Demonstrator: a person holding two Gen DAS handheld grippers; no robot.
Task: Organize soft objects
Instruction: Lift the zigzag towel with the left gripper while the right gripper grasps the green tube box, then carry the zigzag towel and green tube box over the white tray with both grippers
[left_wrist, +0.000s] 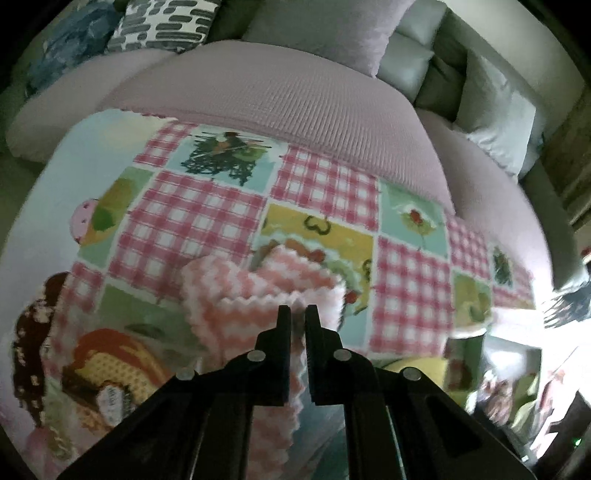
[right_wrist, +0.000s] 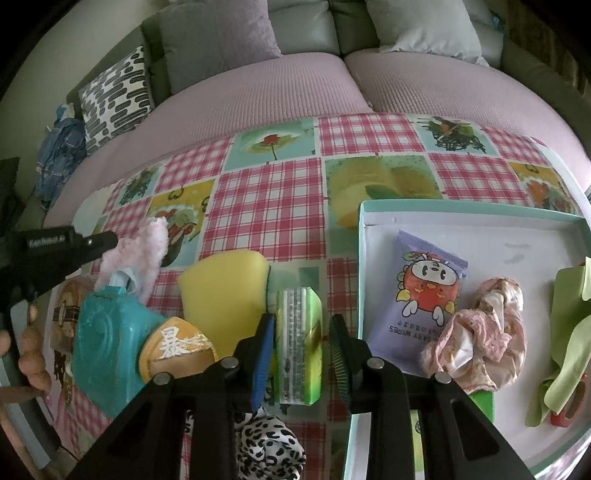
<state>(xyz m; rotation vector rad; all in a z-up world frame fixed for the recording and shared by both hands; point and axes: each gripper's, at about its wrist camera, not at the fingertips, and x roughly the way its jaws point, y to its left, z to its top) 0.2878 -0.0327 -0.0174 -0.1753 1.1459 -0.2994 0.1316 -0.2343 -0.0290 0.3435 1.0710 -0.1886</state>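
My left gripper (left_wrist: 298, 314) is shut on a fluffy pink-and-white cloth (left_wrist: 258, 291) and holds it over the patchwork tablecloth (left_wrist: 207, 210). In the right wrist view the same left gripper (right_wrist: 110, 240) shows at the left, gripping that pink cloth (right_wrist: 140, 251). My right gripper (right_wrist: 301, 325) is open, its jaws on either side of a green packet (right_wrist: 299, 343) lying on the cloth. A white tray with a teal rim (right_wrist: 480, 225) at the right holds a purple wipes pack (right_wrist: 421, 299), a pink lacy fabric bundle (right_wrist: 480, 332) and a green cloth (right_wrist: 565, 332).
A yellow sponge (right_wrist: 225, 288), a teal bag (right_wrist: 107, 339), an orange packet (right_wrist: 177, 347) and a leopard-print fabric (right_wrist: 269, 443) lie left of the tray. A pink-covered sofa (right_wrist: 295, 85) with cushions (right_wrist: 114, 96) stands behind the table.
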